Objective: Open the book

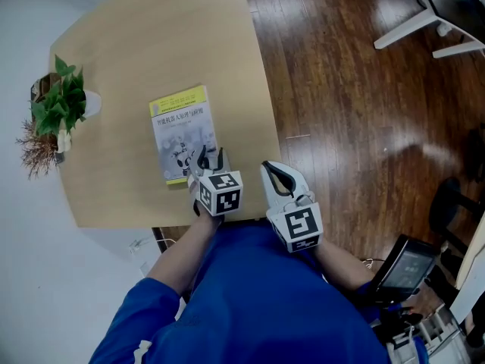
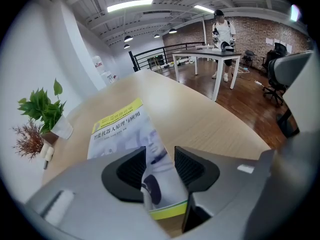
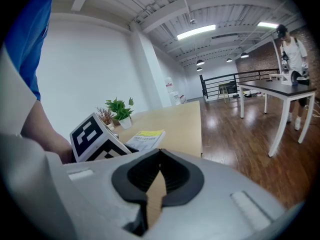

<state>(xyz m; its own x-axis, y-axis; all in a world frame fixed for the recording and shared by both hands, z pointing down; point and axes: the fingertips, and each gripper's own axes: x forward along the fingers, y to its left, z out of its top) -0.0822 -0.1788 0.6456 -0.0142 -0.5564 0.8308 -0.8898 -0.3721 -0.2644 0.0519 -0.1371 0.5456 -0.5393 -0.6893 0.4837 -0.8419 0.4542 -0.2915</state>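
Note:
A closed book with a yellow band across its top lies flat on the light wooden table, near the table's near right part. My left gripper hangs over the book's near right corner. In the left gripper view its jaws stand apart, and the cover of the book shows in the gap between them with nothing pressed. My right gripper sits just right of it at the table's near edge. Its tips meet with nothing held. The book shows beyond it.
A small potted plant and a dried sprig stand at the table's left edge. Dark wood floor lies to the right, with white desk legs and a screen. A person stands at a far desk.

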